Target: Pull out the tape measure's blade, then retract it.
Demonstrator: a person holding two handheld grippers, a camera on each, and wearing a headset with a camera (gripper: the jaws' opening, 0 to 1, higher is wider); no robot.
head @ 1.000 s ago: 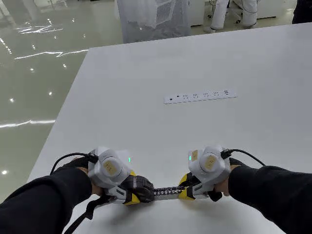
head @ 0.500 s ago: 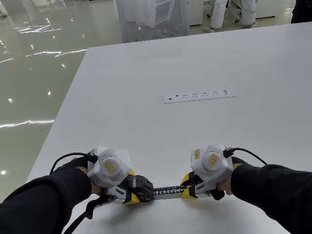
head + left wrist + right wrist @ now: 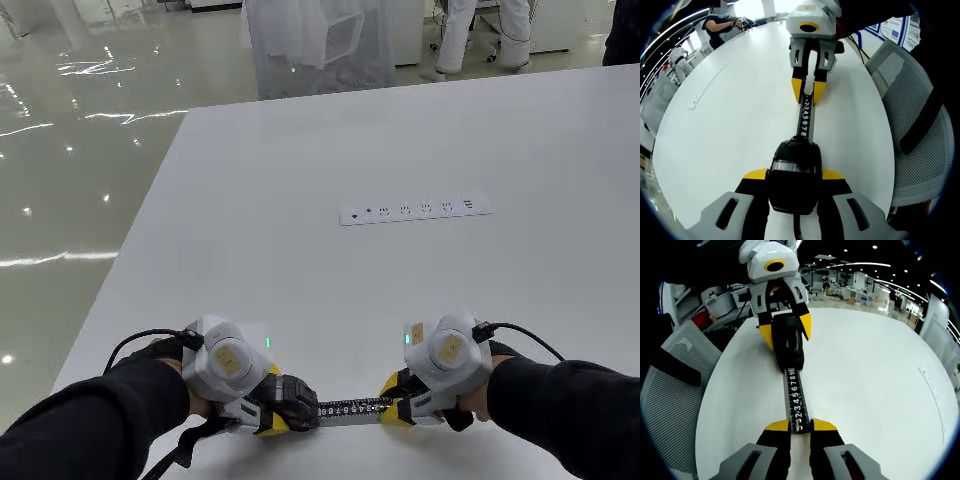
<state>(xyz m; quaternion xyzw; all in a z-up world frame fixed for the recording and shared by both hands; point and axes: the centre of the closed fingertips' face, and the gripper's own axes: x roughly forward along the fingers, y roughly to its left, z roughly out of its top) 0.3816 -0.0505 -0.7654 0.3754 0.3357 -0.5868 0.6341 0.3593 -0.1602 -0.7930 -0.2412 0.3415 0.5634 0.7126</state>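
At 6 o'clock edge of white table (image 3: 300,200): black tape measure (image 3: 291,400), clamped between fingers of left gripper (image 3: 794,174). Short stretch of blade (image 3: 794,395) pulled out toward 3 o'clock, numbers up, low over tabletop. Pinched at its tip by right gripper (image 3: 800,426), fingers closed tight. At 12 o'clock, well apart: power strip (image 3: 415,211).

My white bench (image 3: 250,220) carries a white power strip (image 3: 415,211); left of the bench the glossy floor (image 3: 70,170) gleams with reflections, and a grey mesh chair (image 3: 912,95) stands just beside it
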